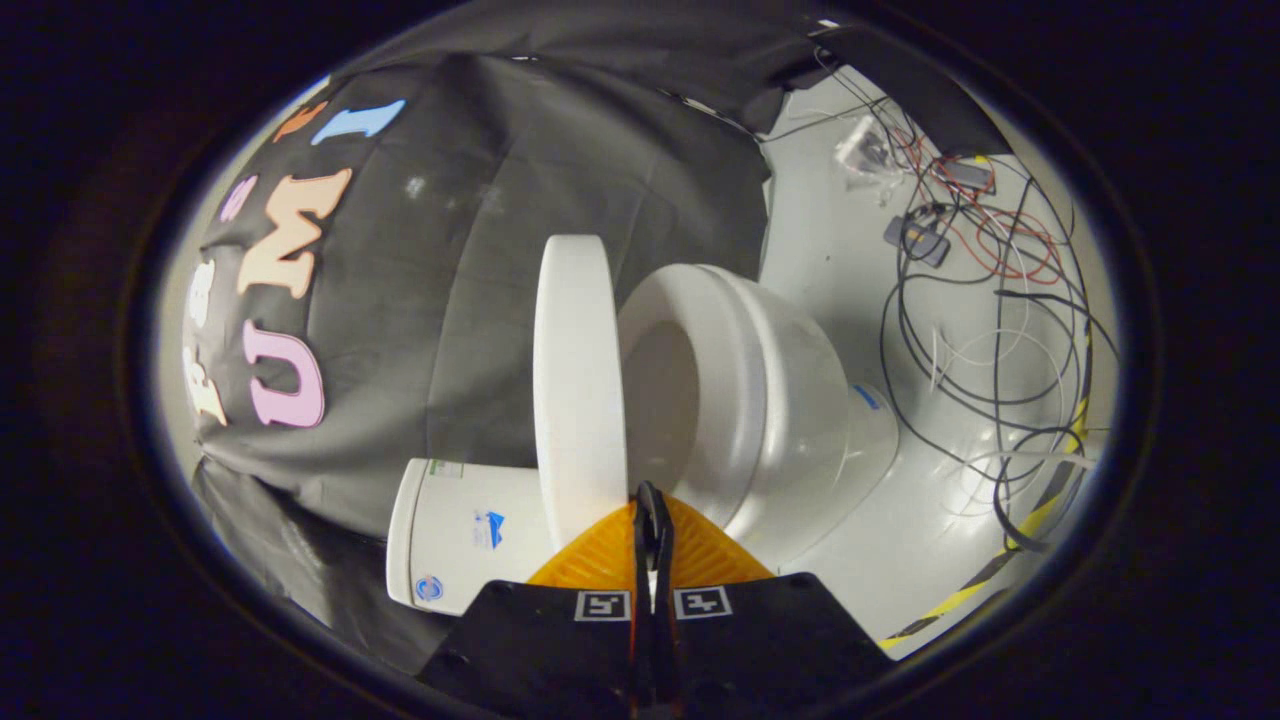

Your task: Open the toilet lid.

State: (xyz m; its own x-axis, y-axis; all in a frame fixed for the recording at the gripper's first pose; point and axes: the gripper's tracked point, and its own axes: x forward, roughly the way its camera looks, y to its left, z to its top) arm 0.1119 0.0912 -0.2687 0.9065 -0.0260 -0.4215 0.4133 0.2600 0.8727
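Lid (578,390) is raised, standing on edge clear of the bowl (740,400), seen nearly edge-on; it leans toward the tank (470,545), which sits behind it against the booth wall. The view is rolled, so the toilet appears on its side. Bowl opening is exposed between lid and seat rim (700,285); interior looks plain white, contents cannot be made out. Tool (652,500): the two orange fingers (590,560) are pressed together with only a thin dark seam between them, holding nothing. Fingertips sit just below the lid's near edge, at the gap between lid and bowl; whether they touch the lid cannot be told. Two small square markers (652,604) sit on the black tool body behind the fingers. The toilet's base (870,430) stands on a pale floor (900,560). Beyond the bowl, loose black, white and red cables (1000,330) lie tangled across the floor, and a yellow-black striped tape (1000,565) runs along the floor's far edge.
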